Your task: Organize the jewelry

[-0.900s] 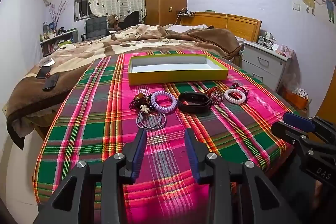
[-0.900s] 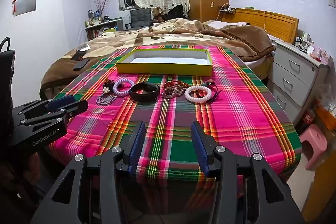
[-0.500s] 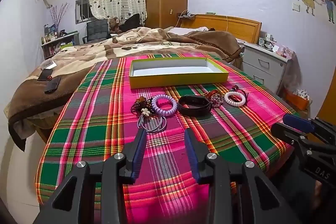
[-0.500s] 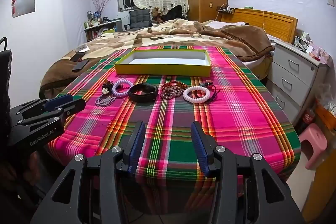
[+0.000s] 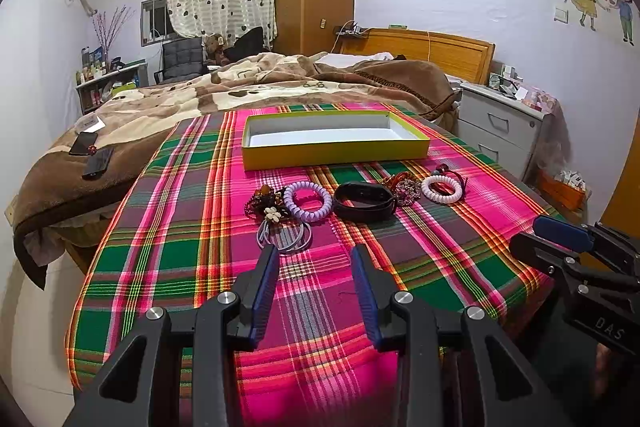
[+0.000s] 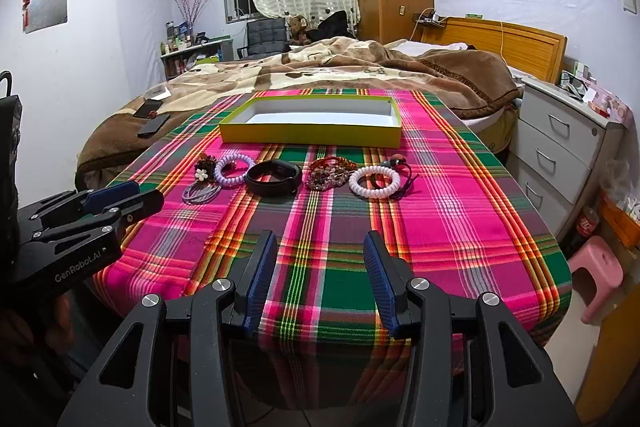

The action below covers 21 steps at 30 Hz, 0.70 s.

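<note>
Both wrist cameras look forward and downward along their own hand-held gripper fingers from the near edge of the plaid worktop [image 5: 168, 251], left view nearer, sharing the jewelry row [image 6: 296, 175], yellow box [image 5: 336, 149] and bed [image 6: 360, 67].

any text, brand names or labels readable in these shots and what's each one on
"GenRobot.AI" on the side of the left gripper body, in the right wrist view.
"DAS" on the right gripper body, in the left wrist view; cut off, probably part of a longer word.
Red bottle by the drawers: white script label, too small to read.
Shelf bottles: labels too blurred.
</note>
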Motion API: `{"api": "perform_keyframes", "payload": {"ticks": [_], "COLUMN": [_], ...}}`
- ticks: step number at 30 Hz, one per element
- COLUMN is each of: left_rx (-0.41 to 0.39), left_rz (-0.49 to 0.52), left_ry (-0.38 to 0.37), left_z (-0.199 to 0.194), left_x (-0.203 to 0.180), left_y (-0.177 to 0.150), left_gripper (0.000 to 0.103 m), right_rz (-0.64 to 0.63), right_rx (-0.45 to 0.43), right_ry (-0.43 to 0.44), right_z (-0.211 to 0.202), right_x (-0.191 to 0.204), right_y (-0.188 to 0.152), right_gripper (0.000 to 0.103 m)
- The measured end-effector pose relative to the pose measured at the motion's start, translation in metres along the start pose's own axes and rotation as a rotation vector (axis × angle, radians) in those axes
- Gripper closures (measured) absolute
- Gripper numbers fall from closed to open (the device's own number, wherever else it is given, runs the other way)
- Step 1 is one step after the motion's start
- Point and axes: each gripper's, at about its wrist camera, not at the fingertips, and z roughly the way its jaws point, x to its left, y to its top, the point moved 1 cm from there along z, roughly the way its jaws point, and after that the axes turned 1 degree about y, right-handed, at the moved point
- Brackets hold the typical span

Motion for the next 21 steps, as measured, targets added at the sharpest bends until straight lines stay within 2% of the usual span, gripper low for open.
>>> {"api": "perform_keyframes", "payload": {"ticks": [21], "left_rx": [0.0], "left_rz": [-0.003], "left_ry": [-0.003], "left_z": [-0.0016], "left_x": [0.0001], "left_y": [-0.0005], "left_gripper": [0.066], "right_rz": [-0.001], "right_rx": [-0.002], "right_ry": [-0.001], "right_z": [0.0], "right_x": [-0.0012], "right_y": [0.0011], "right_gripper": [0.057]}}
